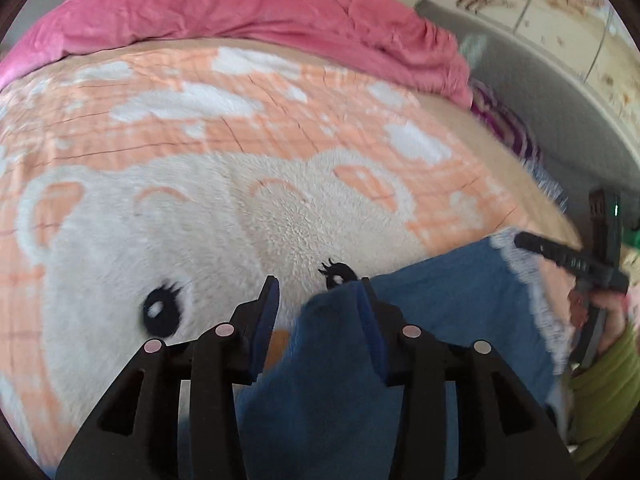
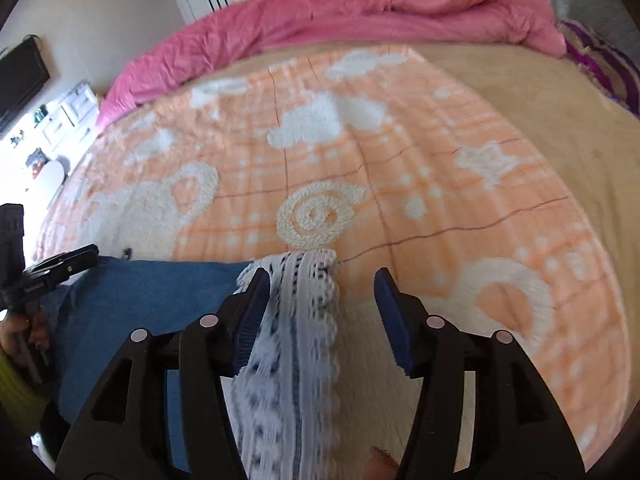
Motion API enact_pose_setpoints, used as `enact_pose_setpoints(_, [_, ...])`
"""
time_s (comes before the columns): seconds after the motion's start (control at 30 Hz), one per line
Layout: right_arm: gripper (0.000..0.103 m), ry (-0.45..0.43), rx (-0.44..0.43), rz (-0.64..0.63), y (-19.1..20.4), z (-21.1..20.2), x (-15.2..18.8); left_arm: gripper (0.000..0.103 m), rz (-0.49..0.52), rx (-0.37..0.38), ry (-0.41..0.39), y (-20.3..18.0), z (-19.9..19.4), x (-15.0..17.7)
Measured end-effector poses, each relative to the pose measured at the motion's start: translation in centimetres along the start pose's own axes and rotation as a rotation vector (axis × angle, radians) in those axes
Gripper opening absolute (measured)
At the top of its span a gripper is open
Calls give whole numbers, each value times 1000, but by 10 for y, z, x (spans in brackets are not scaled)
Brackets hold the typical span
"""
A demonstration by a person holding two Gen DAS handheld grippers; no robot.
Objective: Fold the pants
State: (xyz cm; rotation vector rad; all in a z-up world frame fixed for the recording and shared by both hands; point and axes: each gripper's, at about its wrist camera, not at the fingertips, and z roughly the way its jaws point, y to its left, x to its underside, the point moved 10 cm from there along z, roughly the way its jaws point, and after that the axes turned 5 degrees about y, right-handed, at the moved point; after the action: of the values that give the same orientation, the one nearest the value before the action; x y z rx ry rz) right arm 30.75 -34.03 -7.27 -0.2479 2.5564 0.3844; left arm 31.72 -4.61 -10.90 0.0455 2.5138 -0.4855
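Blue denim pants (image 1: 440,320) with a white lace hem (image 1: 520,272) lie on a fuzzy orange and white bear blanket (image 1: 200,160). My left gripper (image 1: 318,294) is open; a fold of the denim rises between its fingers against the right pad (image 1: 370,320). My right gripper (image 2: 320,292) is open, with the lace hem (image 2: 304,320) lying between its fingers beside the left pad (image 2: 252,312). The denim (image 2: 140,300) stretches left in the right wrist view. The other gripper shows in each view, the right one (image 1: 568,260) and the left one (image 2: 48,272).
A crumpled pink duvet (image 1: 240,12) lies along the far side of the bed (image 2: 560,120). A purple striped cloth (image 1: 504,124) sits at the right edge. Wardrobe doors (image 1: 560,20) stand beyond. A dark TV (image 2: 20,76) and shelves are at the left.
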Motion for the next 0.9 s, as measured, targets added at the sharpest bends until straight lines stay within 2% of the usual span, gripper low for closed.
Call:
enact_pose_setpoints(0.03, [59, -35, 9, 11, -2, -18, 5, 44, -5, -7, -14, 0, -9, 3])
enact_pose_setpoints(0.07, [60, -58, 0, 24, -2, -32, 13, 50, -6, -23, -30, 1, -22, 8])
enact_pose_setpoints(0.23, [61, -101, -41, 130, -12, -75, 73, 51, -37, -95, -106, 21, -95, 58])
enact_pose_setpoints(0.4, [61, -82, -146, 292, -11, -80, 132, 51, -102, -235, -206, 72, -171, 110])
enact_pose_setpoints(0.47, [61, -70, -184, 305, -1, -78, 143, 51, -136, -269, -220, 93, -187, 122])
enact_pose_setpoints(0.57, [61, -50, -179, 336, 4, -68, 149, 57, -246, -283, -209, 129, -199, 142])
enact_pose_setpoints(0.63, [60, -55, -196, 361, 9, -61, 146, 60, -295, -240, -204, 136, -197, 148])
enact_pose_setpoints(0.67, [58, -54, -199, 361, 10, -60, 146, 61, -310, -222, -204, 137, -194, 148])
enact_pose_setpoints(0.7, [51, -49, -206, 355, 14, -58, 145, 61, -321, -204, -190, 136, -189, 148])
enact_pose_setpoints(0.77, [43, -41, -211, 351, 18, -57, 143, 66, -310, -163, -169, 124, -173, 143])
enact_pose_setpoints(0.83, [24, -28, -243, 343, 22, -55, 143, 67, -327, -148, -162, 121, -164, 145])
enact_pose_setpoints(0.87, [22, -17, -261, 345, 25, -53, 144, 63, -340, -134, -158, 122, -159, 145])
enact_pose_setpoints(0.9, [21, -10, -245, 325, 28, -52, 145, 42, -355, -162, -150, 127, -155, 146])
